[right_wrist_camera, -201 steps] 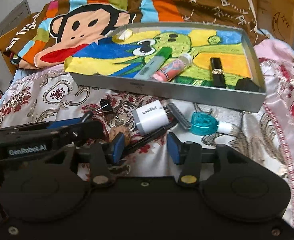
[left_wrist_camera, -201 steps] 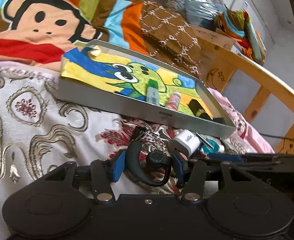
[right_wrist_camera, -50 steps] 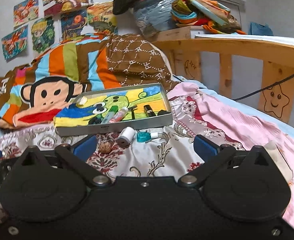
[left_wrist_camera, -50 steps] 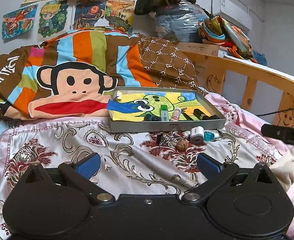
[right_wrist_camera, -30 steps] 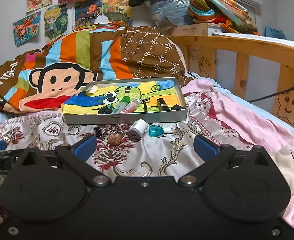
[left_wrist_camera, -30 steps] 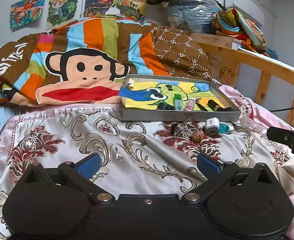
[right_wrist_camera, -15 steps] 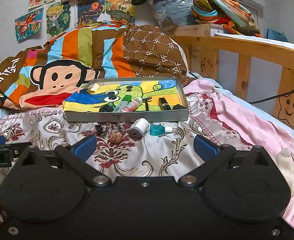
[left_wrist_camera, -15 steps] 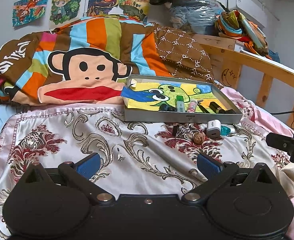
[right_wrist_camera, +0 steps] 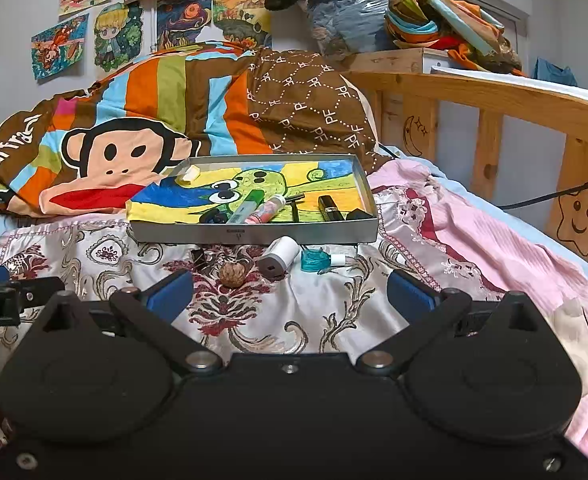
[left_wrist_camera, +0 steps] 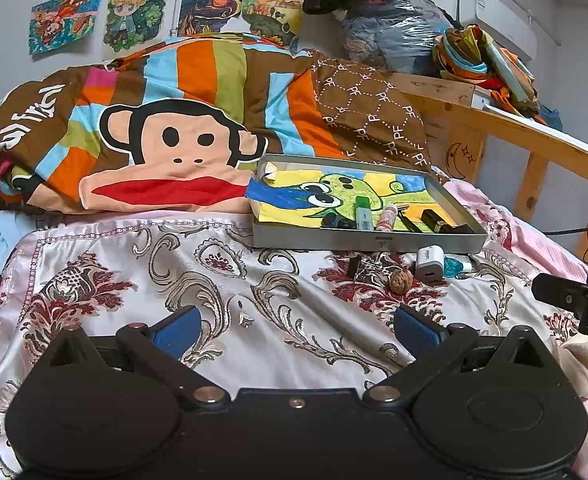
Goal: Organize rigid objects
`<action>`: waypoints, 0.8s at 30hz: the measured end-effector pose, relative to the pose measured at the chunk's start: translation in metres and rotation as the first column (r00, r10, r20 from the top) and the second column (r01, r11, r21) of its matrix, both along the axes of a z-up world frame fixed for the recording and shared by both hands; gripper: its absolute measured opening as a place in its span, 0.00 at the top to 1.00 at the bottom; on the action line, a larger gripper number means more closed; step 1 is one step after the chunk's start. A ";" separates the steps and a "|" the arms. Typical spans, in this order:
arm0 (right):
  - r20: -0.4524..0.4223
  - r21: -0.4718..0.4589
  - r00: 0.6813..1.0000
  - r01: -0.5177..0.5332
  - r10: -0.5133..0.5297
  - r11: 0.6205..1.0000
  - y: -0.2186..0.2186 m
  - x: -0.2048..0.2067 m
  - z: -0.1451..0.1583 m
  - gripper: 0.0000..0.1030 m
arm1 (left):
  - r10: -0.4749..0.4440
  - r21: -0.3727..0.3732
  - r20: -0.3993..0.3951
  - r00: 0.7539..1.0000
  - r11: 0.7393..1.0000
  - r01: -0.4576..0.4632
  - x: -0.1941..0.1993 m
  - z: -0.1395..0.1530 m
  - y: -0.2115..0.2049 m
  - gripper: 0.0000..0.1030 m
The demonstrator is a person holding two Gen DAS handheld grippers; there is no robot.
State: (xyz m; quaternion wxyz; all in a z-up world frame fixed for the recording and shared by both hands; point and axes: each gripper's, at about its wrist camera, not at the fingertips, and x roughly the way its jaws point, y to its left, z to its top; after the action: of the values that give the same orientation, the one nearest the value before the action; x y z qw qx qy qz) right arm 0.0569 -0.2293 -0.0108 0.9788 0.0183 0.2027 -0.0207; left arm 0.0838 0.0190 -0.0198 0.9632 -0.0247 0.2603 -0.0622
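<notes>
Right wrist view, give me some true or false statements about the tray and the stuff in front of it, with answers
1. The walnut lies on the bedspread, outside the metal tray. True.
2. The white charger sits inside the tray. False: it lies on the bedspread in front of the tray.
3. Both grippers are open and hold nothing: right gripper, left gripper. True.
4. The green marker is in the tray. True.
5. The teal bottle lies left of the walnut. False: it lies right of it, beyond the charger.
</notes>
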 end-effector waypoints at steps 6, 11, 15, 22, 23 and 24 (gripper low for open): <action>0.002 -0.001 1.000 -0.002 0.002 1.000 -0.002 0.000 0.001 0.00 | 0.003 0.000 0.007 1.000 1.000 -0.003 -0.001 0.001 0.000 0.01; 0.003 -0.005 1.000 -0.004 0.004 1.000 -0.001 -0.002 0.002 0.00 | 0.000 0.003 0.012 1.000 1.000 0.000 -0.002 0.003 -0.002 0.01; 0.004 -0.007 1.000 -0.006 0.006 1.000 -0.002 -0.002 0.003 0.00 | 0.002 0.004 0.014 1.000 1.000 -0.002 -0.003 0.003 -0.002 0.01; -0.005 -0.022 1.000 -0.013 0.013 1.000 -0.001 -0.001 0.008 0.00 | 0.005 -0.007 0.021 1.000 1.000 -0.005 -0.003 0.007 -0.004 0.01; -0.007 -0.023 1.000 -0.017 0.017 1.000 -0.001 -0.001 0.009 0.00 | 0.006 -0.014 0.022 1.000 1.000 -0.005 -0.003 0.008 -0.005 0.01; -0.009 -0.024 1.000 -0.021 0.021 0.999 -0.001 -0.001 0.010 0.00 | 0.004 -0.019 0.022 1.000 1.000 -0.004 -0.003 0.009 -0.006 0.01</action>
State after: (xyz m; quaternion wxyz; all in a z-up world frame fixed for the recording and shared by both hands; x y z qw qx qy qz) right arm 0.0559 -0.2301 -0.0009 0.9783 0.0041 0.2069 -0.0131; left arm 0.0810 0.0129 -0.0113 0.9659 -0.0337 0.2490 -0.0630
